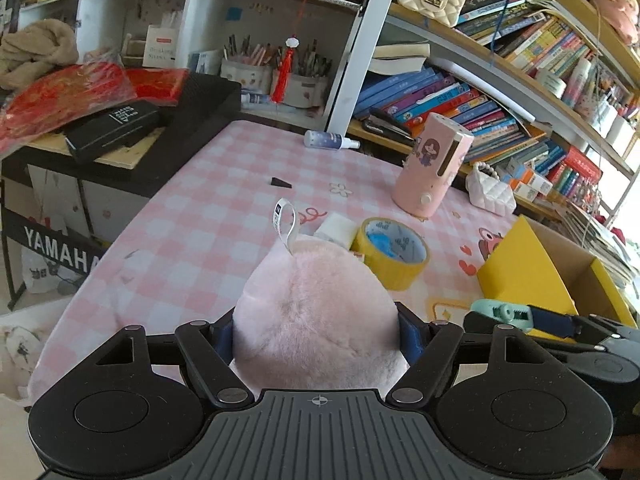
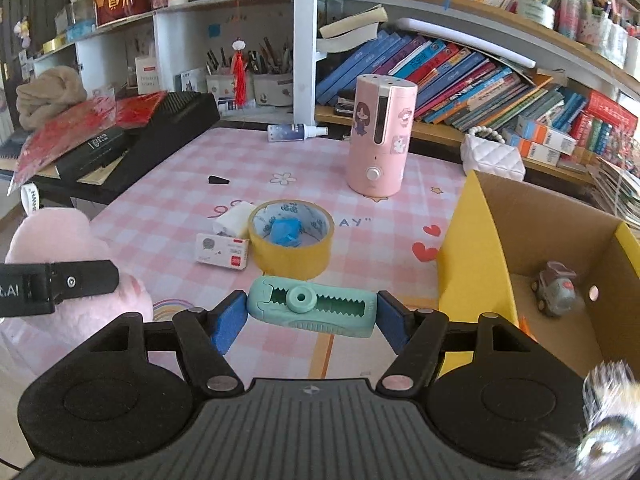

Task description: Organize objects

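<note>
L gripper (image 1: 316, 336) pinching pink plush (image 1: 316, 320); R gripper (image 2: 312, 314) pinching mint tape dispenser (image 2: 312, 312), both above counter (image 2: 160, 200).

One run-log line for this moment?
left gripper: grips pink plush | right gripper: grips mint tape dispenser | cardboard box: holds toy car

Both wrist views look down, close; both see the tape roll (image 1: 394, 252).
</note>
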`<state>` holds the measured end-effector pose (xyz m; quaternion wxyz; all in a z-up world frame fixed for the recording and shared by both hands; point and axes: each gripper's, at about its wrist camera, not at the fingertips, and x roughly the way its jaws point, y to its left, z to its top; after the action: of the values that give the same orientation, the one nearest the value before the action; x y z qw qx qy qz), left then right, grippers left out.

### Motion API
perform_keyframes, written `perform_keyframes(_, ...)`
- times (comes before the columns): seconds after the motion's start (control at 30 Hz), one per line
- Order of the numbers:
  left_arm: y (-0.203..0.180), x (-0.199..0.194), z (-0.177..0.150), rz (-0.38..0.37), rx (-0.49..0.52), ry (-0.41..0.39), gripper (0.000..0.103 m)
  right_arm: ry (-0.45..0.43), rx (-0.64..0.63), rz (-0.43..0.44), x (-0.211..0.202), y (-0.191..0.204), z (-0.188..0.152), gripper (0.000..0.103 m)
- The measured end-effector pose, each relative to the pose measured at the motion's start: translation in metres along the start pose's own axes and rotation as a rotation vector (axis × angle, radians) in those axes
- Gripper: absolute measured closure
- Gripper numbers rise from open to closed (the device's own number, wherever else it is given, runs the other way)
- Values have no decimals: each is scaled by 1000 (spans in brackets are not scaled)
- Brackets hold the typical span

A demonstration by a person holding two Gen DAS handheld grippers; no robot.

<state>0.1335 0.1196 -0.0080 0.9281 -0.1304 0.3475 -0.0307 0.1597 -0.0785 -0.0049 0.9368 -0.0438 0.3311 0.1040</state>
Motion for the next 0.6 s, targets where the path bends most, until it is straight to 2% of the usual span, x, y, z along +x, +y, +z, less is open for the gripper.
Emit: perform_keyframes(0.6, 23, -72, -51, -34, 21, 9, 28, 10, 25, -26, -72, 44, -58, 36)
